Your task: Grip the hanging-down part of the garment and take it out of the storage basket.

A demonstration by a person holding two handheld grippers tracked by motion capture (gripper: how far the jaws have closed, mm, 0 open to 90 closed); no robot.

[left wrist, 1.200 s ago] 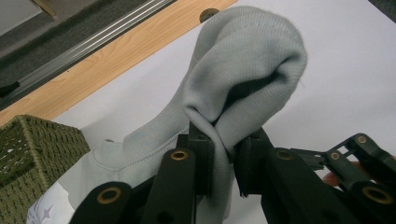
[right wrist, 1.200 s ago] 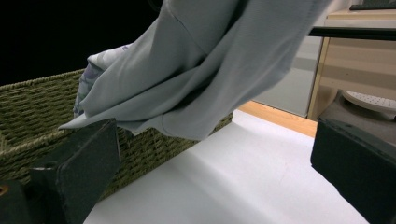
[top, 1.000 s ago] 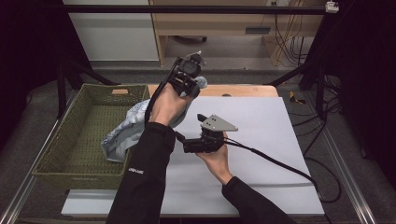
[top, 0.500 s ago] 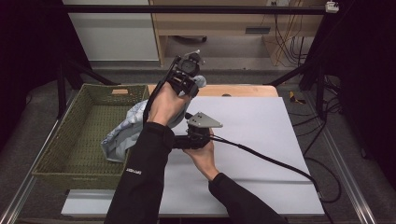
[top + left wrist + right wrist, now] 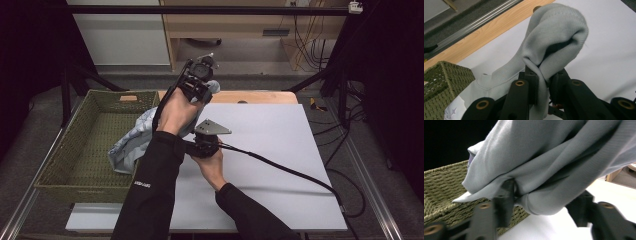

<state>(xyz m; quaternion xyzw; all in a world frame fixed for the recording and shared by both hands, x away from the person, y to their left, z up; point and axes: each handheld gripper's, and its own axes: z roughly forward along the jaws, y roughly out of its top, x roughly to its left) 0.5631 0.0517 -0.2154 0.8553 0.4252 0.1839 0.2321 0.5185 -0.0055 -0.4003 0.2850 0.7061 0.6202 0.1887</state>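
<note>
A light grey knit garment (image 5: 131, 141) hangs from my raised left gripper (image 5: 209, 88) and drapes down over the near right corner of the woven green basket (image 5: 95, 145). In the left gripper view the left gripper (image 5: 544, 76) is shut on a rounded fold of the garment (image 5: 554, 37). My right gripper (image 5: 192, 146), with its grey plate on top, sits low under the left forearm and points left at the hanging cloth. Seen from the right gripper view, its jaws (image 5: 544, 205) stand apart with a thick fold of the garment (image 5: 544, 157) between them.
The basket (image 5: 441, 77) stands at the table's left, its wall close behind the cloth (image 5: 444, 177). The white table top (image 5: 270, 140) stretches to the right. A wooden strip (image 5: 250, 96) runs along the far edge. A black cable (image 5: 280, 167) trails right across the table.
My right gripper has moved left across the table, under the left forearm and up to the hanging garment. The left gripper has stayed raised with the cloth.
</note>
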